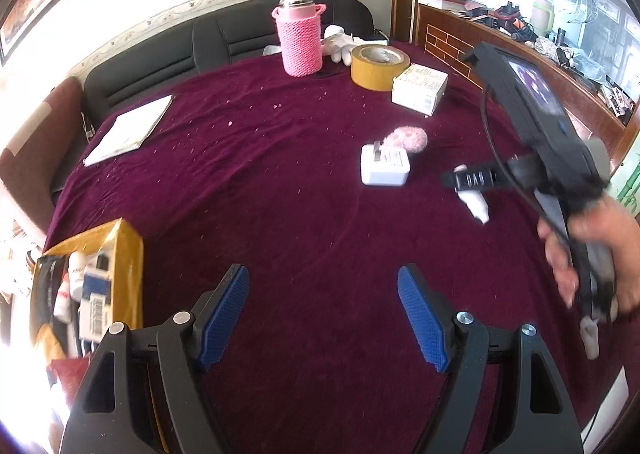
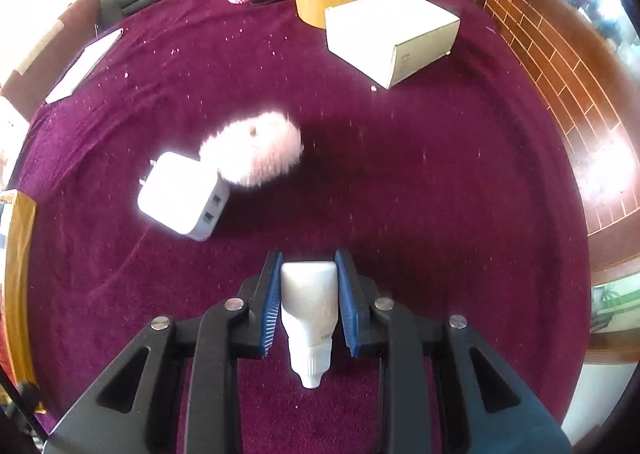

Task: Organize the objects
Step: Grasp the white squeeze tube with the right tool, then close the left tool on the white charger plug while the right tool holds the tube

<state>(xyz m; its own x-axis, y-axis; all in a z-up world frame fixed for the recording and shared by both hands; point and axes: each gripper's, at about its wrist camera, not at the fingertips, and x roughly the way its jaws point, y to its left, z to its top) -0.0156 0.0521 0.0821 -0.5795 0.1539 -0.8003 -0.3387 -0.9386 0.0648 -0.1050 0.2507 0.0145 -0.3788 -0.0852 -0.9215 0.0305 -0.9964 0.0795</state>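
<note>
My right gripper is shut on a small white tube, cap pointing back toward the camera, held above the maroon tablecloth. In the left wrist view the right gripper shows at the right with the white tube in it. My left gripper is open and empty, low over the cloth. A white charger and a pink fluffy ball lie together mid-table; the charger and the ball also show in the left wrist view. A yellow box with several items stands at the left.
At the back stand a pink knitted bottle, a tape roll and a white carton. A notebook lies at the left. A sofa is behind the table, and a wooden counter at the right.
</note>
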